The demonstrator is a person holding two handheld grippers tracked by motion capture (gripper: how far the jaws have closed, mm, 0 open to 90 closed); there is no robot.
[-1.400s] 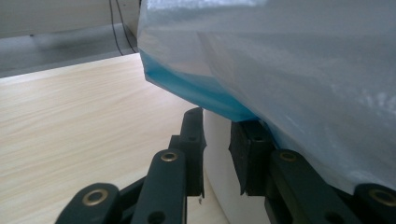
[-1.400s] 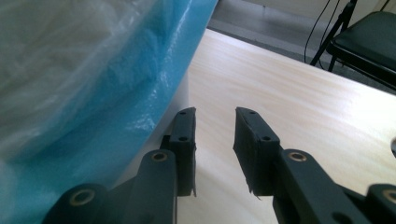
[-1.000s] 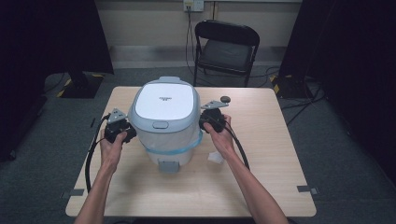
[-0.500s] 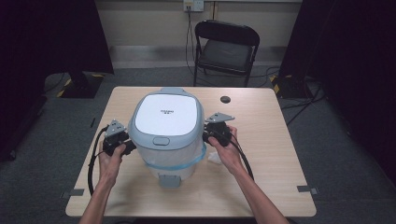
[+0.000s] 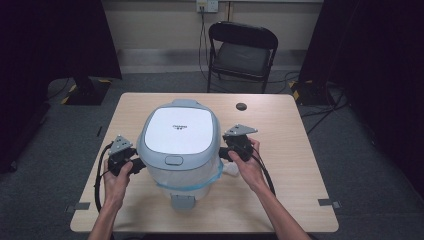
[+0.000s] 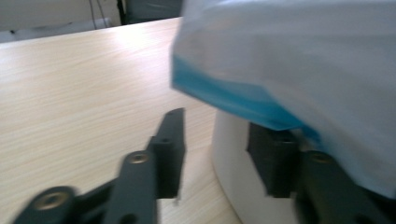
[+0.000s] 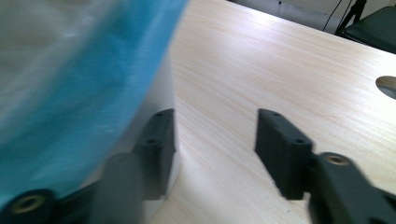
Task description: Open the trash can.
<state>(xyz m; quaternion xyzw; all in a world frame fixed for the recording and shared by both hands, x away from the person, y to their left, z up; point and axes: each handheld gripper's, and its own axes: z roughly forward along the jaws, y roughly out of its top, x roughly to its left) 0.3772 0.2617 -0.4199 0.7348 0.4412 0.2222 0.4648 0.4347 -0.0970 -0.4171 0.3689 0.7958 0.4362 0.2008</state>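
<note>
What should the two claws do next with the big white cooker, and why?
Probably draw both claws straight back from the cooker. The left claw and the right claw have just been opening and grip nothing, each with one pad beside the cooker's wall. It sits flat on the table, so it seems to be set down.

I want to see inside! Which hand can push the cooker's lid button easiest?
Probably the left. The left gripper sits nearer the front, closer to the lid button on the rice cooker; its jaws have just been opening and clamp nothing.
</note>
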